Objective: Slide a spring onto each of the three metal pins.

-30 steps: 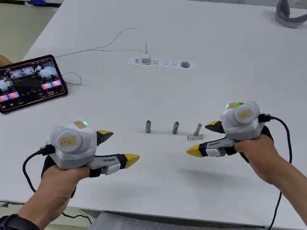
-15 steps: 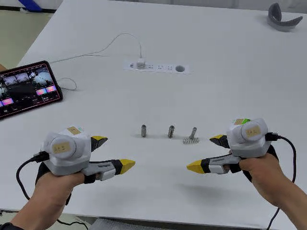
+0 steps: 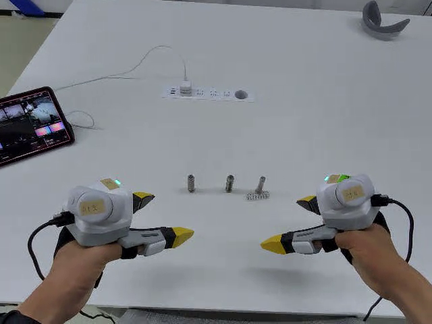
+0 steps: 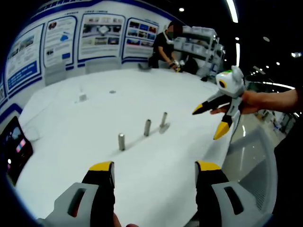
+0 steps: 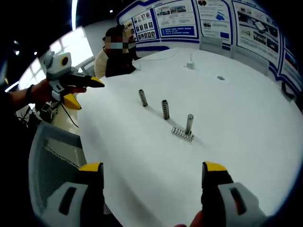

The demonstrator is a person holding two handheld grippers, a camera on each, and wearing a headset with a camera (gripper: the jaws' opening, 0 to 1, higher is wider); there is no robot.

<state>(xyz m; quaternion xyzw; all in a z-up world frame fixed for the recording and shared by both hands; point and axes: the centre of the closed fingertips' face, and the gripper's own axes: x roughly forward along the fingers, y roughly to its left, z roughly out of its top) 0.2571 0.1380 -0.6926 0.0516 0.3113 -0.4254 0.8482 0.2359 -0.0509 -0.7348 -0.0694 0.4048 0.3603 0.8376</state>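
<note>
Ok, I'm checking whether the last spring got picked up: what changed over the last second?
The right gripper drew back, away from the bare pin, open and empty. Nothing was grasped or released. The loose spring still lies at that pin's base, the other two pins keep their springs, and the left gripper stays open, roughly in place.
</note>
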